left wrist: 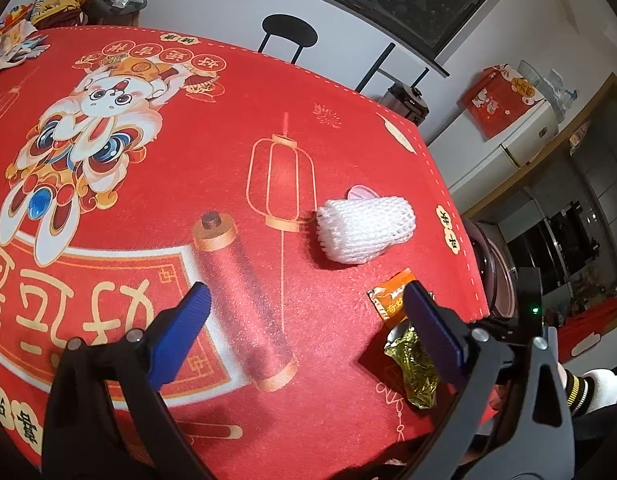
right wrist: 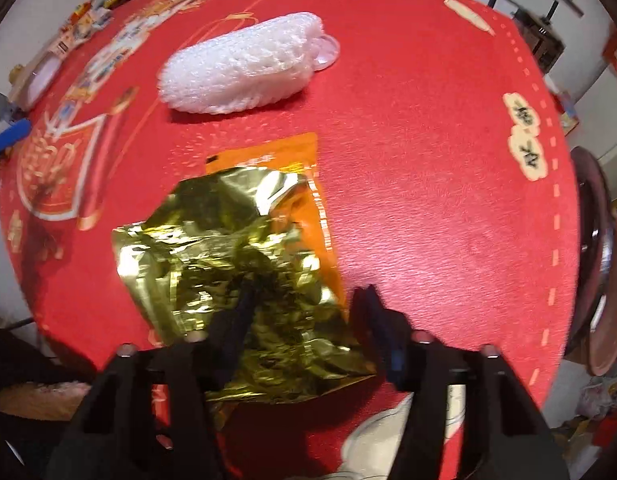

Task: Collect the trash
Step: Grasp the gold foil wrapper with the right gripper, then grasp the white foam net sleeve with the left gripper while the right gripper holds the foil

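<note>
Near the bench's right edge, on the red cloth, we see three bits of trash: a crumpled gold foil, an orange wrapper and a white foam net. The foil lies partly over the wrapper, touching it, on the side closer to us. The net rests well apart from both, farther in from the near edge, with a small clear lid just beside it at its far end.

Our right gripper points steeply down over the foil. Its fingers stand part open with the foil between them: one dark pad lies against the crinkled foil's middle, the other at the foil's right margin where it meets the cloth. The picture is blurred here, and we cannot tell whether the pads already press on the foil.

Our left gripper hangs above the cloth's printed scroll, toward the bench's middle, its blue fingers spread wide with nothing between them. From that view the foil and wrapper sit just beside its right finger, and the net lies beyond.
</note>
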`<action>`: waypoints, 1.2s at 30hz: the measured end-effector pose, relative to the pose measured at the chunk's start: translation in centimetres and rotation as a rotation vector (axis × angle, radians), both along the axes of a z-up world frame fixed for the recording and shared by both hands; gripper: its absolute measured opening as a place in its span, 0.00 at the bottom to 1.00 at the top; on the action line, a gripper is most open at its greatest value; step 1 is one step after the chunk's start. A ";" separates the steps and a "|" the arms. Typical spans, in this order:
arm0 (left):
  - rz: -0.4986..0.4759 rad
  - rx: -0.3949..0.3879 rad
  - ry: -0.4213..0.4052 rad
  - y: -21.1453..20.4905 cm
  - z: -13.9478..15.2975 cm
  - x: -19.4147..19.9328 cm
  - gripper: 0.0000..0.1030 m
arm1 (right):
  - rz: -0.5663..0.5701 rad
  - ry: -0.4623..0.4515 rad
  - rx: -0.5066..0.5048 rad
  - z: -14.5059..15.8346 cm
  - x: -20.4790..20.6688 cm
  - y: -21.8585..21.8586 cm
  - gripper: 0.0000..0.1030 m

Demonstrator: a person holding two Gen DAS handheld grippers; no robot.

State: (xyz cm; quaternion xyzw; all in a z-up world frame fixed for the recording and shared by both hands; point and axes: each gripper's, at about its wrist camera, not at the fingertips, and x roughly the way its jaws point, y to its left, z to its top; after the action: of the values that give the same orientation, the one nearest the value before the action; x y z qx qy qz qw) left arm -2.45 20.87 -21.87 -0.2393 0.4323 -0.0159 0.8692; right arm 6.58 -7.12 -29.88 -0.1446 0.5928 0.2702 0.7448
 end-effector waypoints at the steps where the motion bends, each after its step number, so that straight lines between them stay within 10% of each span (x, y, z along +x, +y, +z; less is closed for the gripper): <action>1: -0.002 0.000 0.000 -0.1 0.0 0.1 0.92 | 0.002 -0.005 0.008 0.3 -0.1 -0.1 0.31; 23: -0.101 -0.013 -0.002 -5.3 -0.1 4.5 0.89 | -0.189 -0.221 0.347 11.2 2.1 -7.7 0.03; 36: -0.114 -0.030 0.018 -5.7 -1.3 7.2 0.84 | -0.216 -0.254 0.106 9.7 3.0 -8.8 0.03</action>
State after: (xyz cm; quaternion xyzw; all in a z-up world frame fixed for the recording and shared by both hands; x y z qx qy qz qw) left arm 4.70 15.13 -23.16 -0.2273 0.4527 -0.0700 0.8594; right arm 9.55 -15.93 -20.16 -0.0737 0.4911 0.1992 0.8448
